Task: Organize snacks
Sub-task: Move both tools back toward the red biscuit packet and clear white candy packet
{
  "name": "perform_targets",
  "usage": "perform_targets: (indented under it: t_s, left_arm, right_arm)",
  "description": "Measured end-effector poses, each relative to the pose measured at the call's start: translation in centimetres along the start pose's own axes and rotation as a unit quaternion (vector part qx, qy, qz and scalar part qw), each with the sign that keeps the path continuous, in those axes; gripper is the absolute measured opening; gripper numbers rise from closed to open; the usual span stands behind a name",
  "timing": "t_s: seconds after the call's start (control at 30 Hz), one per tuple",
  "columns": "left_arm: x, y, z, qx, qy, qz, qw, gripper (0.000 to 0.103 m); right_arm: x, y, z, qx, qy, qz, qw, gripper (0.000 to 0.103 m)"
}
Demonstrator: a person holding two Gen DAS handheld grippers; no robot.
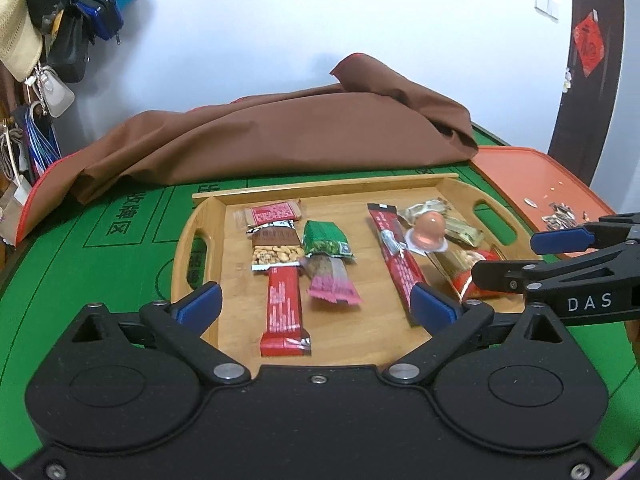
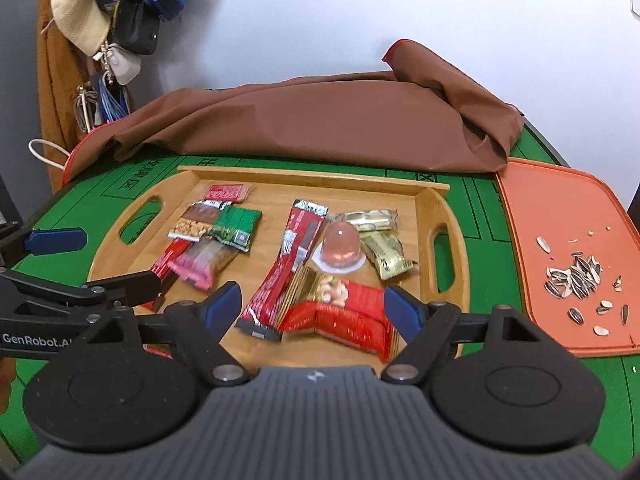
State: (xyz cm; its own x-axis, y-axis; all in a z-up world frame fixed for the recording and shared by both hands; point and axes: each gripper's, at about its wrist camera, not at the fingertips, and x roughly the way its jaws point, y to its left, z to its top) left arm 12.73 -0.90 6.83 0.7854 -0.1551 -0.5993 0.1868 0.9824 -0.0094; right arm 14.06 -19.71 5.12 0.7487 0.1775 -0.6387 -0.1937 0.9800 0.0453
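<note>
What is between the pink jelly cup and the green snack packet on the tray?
A long red stick packet lies between the jelly cup and the green packet, with bare wooden tray beside it. The right wrist view shows it best.

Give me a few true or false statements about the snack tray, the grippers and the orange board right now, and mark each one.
1. The jelly cup sits on the wooden tray. True.
2. The left gripper clamps a snack. False: it is open and holds nothing.
3. Sunflower seeds lie on the orange board. True.
4. The right gripper is shut. False: it is open.
5. The brown cloth covers the tray. False: it lies behind it.
</note>
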Motion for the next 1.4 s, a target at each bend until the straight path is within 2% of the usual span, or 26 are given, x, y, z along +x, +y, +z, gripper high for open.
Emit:
perform_targets:
  t_s: [0.33, 0.53, 0.83, 1.17, 1.4]
  left_arm:
    - [-2.1, -0.8, -2.3, 0.016, -0.009, 0.013, 0.9997, 0.101]
    - [-2.6, -1.1, -3.7, 0.033, -0.004, 0.02, 0.9992, 0.102]
    - [-3.1, -1.0, -5.6, 0.033, 0.003, 0.022, 0.9992, 0.102]
    - [-2.2, -1.1, -8.0, 0.033, 0.034, 0.01, 0.9988, 0.102]
    - [-1.2, -1.4, -8.2, 0.018, 0.049, 0.0, 0.9986, 0.098]
  right_arm:
    - [-1.5, 0.6, -2.2, -0.017, -0.004, 0.007, 1.0, 0.086]
    - [-2.0, 0.8, -3.1, -0.023, -0.005, 0.012, 1.0, 0.086]
    - [-2.3, 1.2, -4.5, -0.032, 0.003, 0.019, 0.999, 0.086]
    - [-1.5, 1.4, -5.5, -0.031, 0.024, 0.026, 0.999, 0.085]
    - [-0.8, 1.6, -6.0, -0.03, 0.039, 0.034, 0.998, 0.084]
